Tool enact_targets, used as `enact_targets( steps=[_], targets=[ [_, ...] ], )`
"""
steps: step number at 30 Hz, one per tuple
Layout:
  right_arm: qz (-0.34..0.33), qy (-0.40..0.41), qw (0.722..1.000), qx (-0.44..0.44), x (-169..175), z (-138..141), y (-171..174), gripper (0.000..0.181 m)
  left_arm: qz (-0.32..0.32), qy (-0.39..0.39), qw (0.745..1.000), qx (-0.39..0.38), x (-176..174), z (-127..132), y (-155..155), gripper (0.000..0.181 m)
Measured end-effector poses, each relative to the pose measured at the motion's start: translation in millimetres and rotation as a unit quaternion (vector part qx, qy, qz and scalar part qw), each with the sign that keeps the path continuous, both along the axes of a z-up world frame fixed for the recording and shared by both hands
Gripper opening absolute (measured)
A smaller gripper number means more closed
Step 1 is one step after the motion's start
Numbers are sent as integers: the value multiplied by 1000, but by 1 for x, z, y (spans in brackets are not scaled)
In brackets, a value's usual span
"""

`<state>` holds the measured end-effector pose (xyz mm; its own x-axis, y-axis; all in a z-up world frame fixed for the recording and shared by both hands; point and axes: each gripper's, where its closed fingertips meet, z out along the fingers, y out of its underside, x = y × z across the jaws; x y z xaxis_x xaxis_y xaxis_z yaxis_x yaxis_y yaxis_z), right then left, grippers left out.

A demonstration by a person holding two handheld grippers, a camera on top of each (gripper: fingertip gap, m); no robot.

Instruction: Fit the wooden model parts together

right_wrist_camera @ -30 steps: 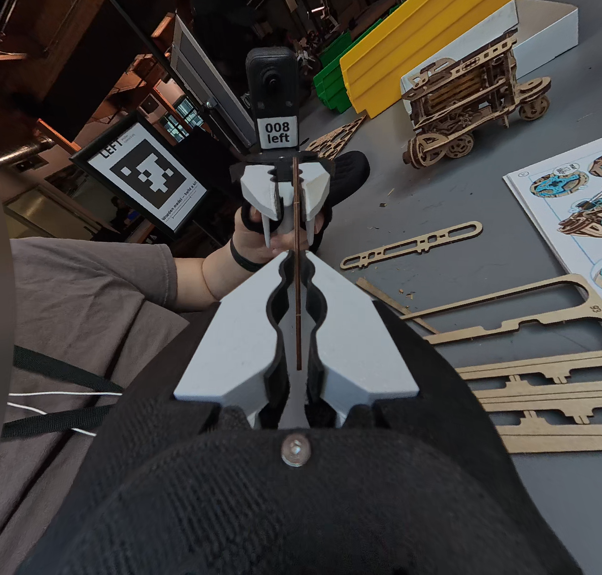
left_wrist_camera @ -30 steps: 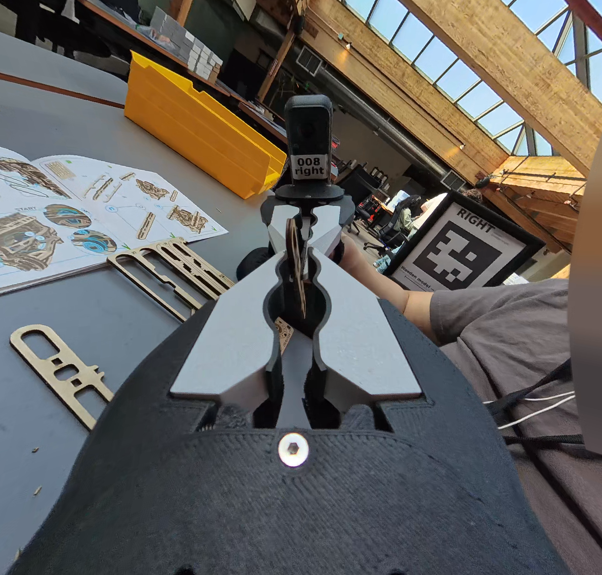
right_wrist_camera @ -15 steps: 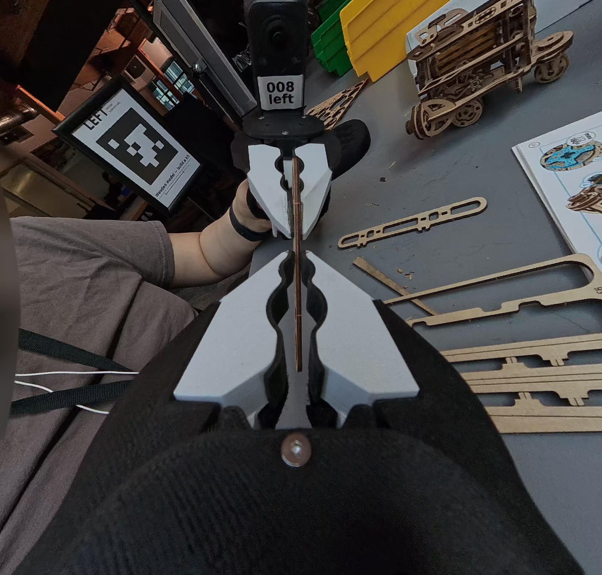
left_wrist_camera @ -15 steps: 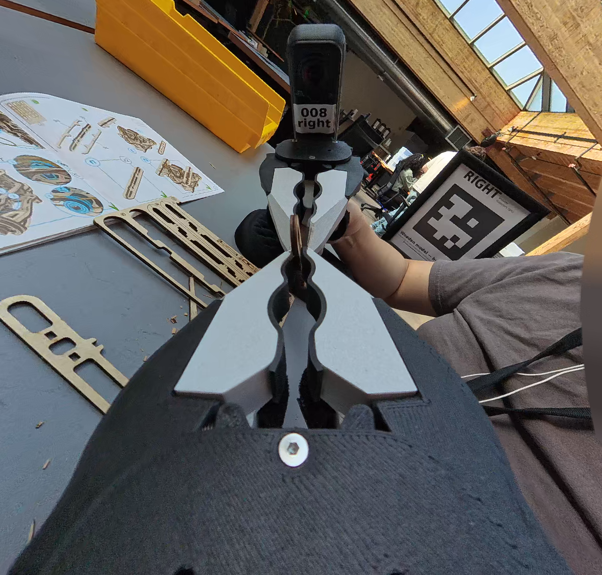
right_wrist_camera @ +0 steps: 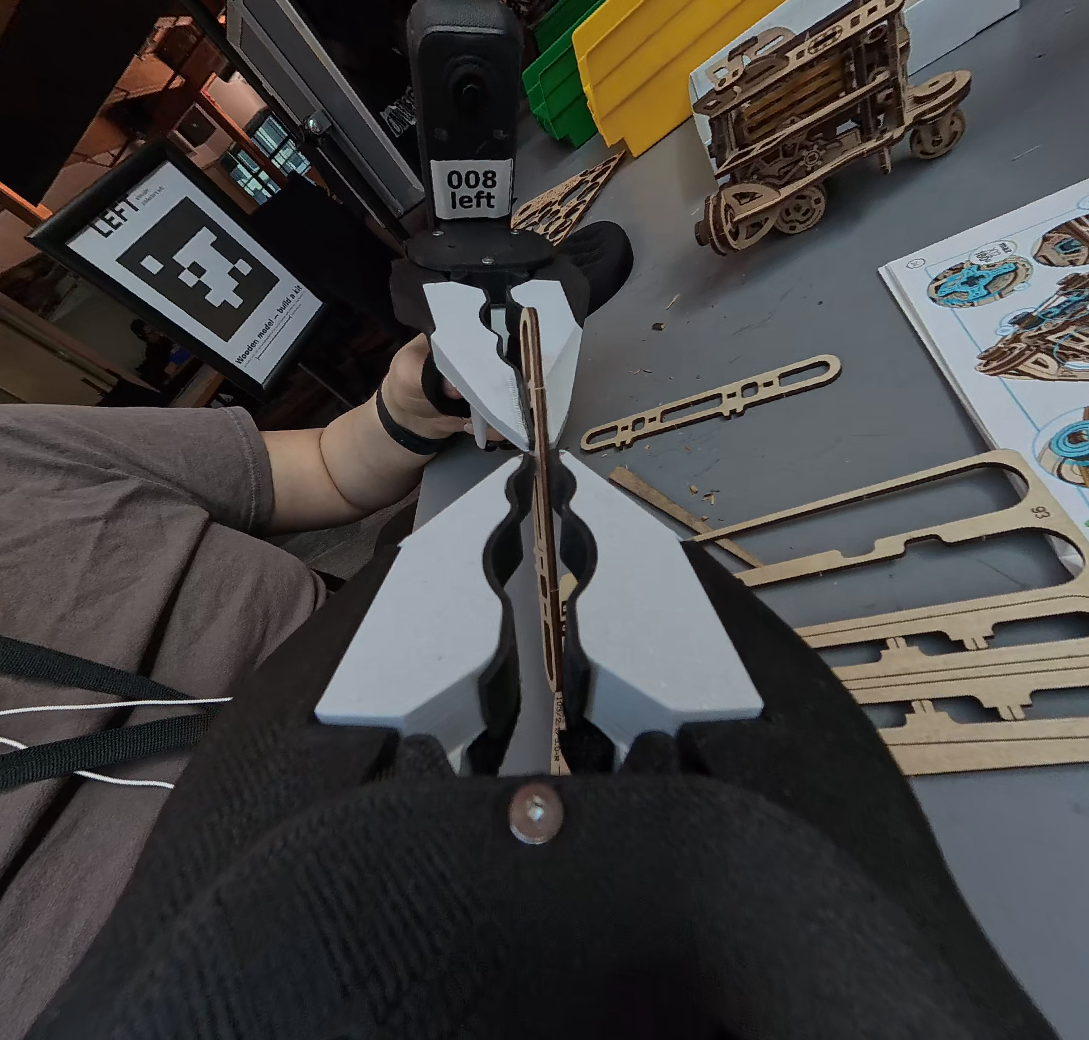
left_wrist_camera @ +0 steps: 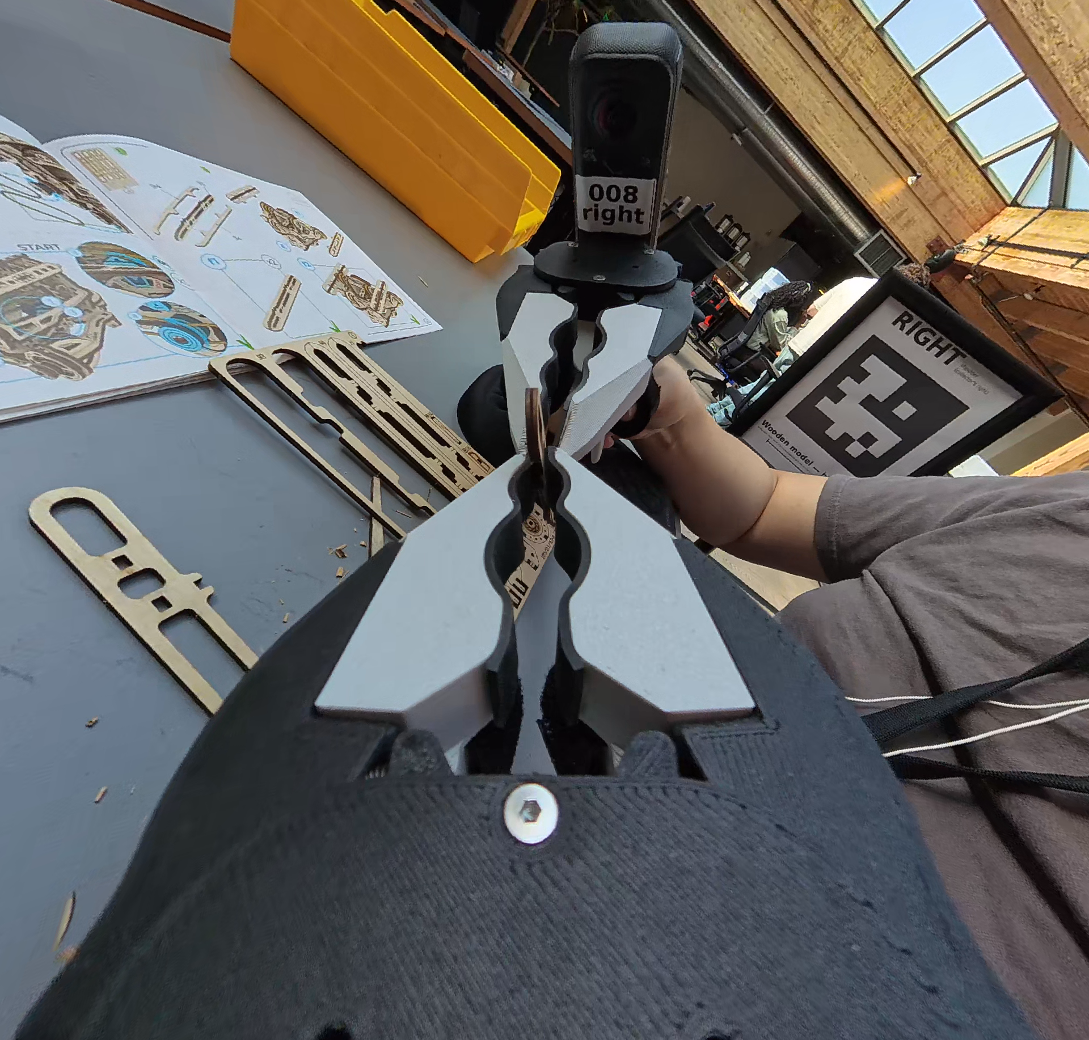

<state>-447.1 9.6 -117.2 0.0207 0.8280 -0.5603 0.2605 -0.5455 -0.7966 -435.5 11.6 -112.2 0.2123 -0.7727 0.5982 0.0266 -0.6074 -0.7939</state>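
Note:
My left gripper (left_wrist_camera: 535,461) is shut on a thin flat wooden part (left_wrist_camera: 533,546) with an engraved face, seen almost edge-on. My right gripper (right_wrist_camera: 539,461) is shut on a long slotted wooden strip (right_wrist_camera: 543,546). The strip's rounded end reaches in between the left gripper's fingers (right_wrist_camera: 465,358). The two grippers point at each other, tips almost touching, above the near edge of the grey table (left_wrist_camera: 206,511). The right gripper (left_wrist_camera: 560,446) faces me in the left wrist view. How the two parts meet is hidden between the jaws.
On the table lie an open instruction booklet (left_wrist_camera: 177,257), cut-out wooden frame sheets (left_wrist_camera: 353,405), (right_wrist_camera: 913,646) and a loose slotted strip (right_wrist_camera: 707,411). A built wooden vehicle (right_wrist_camera: 825,128), yellow bins (left_wrist_camera: 383,87) and a green bin (right_wrist_camera: 554,98) stand farther back. A person's torso (right_wrist_camera: 118,540) is close. Less than 4 cm separates the two grippers' tips.
Both grippers have drawn closer together and tilted a little. The wooden parts, seen edge-on before, now show a bit of their faces. Both stay shut.

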Motion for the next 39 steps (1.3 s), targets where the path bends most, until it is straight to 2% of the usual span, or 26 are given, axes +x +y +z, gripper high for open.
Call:
enact_targets(
  steps=[7, 14, 16, 20, 23, 26, 30, 39],
  targets=[
    [10, -34, 999, -21, -1, -15, -3, 2, -7, 21, 1000, -6, -2, -11, -2, 0],
    [21, -20, 998, -54, -5, -7, -13, 1, -46, -10, 998, -46, -6, -5, -13, 0],
    [20, -42, 998, -49, -10, -12, -19, 1, -54, 3, 997, -56, -10, -11, -17, 0],
    [12, -95, 995, -34, -17, -30, -24, 3, -33, 34, 997, -58, -16, -26, -22, 0],
    [31, -91, 994, -60, -19, -31, -29, 2, -33, 28, 997, -67, -18, -27, -26, 0],
    [39, -92, 993, -66, -19, -32, -30, 0, -35, 33, 996, -72, -17, -29, -26, 9],
    [43, -94, 993, -63, -20, -33, -32, 2, -41, 32, 996, -73, -17, -29, -27, 0],
    [33, -95, 992, -76, -21, -36, -29, 4, -34, 31, 995, -84, -18, -31, -25, 1]
  ],
)
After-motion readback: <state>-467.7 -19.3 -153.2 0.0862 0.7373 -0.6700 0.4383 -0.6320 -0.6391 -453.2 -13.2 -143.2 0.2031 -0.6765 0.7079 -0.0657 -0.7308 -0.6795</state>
